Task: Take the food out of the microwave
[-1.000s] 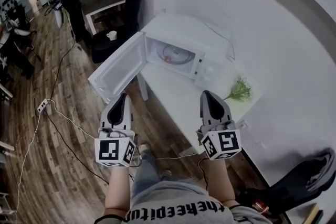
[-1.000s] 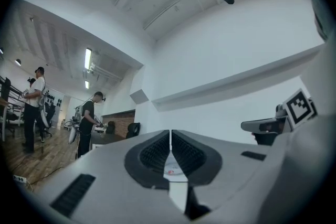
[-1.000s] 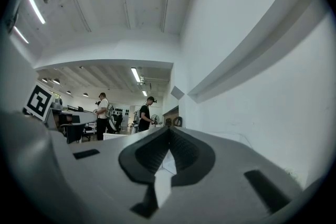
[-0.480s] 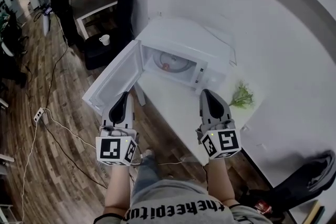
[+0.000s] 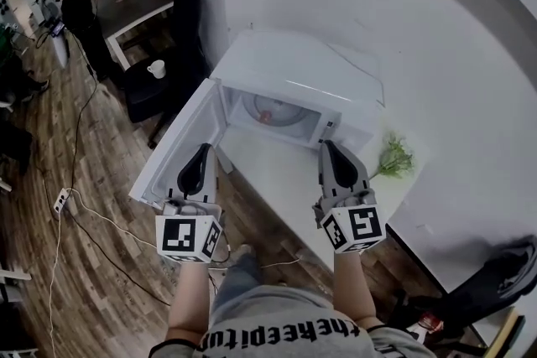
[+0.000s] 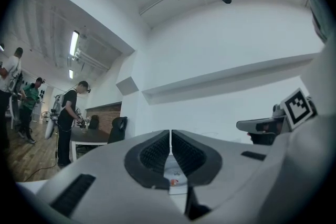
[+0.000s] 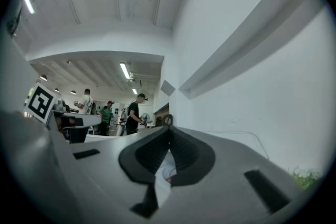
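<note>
Head view: the microwave (image 5: 306,84) looks nearer than a second ago, with its door (image 5: 180,151) open and the food (image 5: 265,115) inside. The left gripper (image 5: 201,150) and right gripper (image 5: 328,147) hover short of it. Left gripper view: jaws pressed together and empty, with the food glimpsed beneath. Right gripper view: jaws likewise closed, and three people (image 7: 134,113) stand beyond, where the head view shows one.

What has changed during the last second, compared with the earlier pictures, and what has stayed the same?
The person has come closer: in the head view the microwave now looks larger and lies nearer to both tools. Nothing was taken hold of or let go. The left tool and the right tool stay shut and empty, the door stays open, and the food is still inside.
</note>
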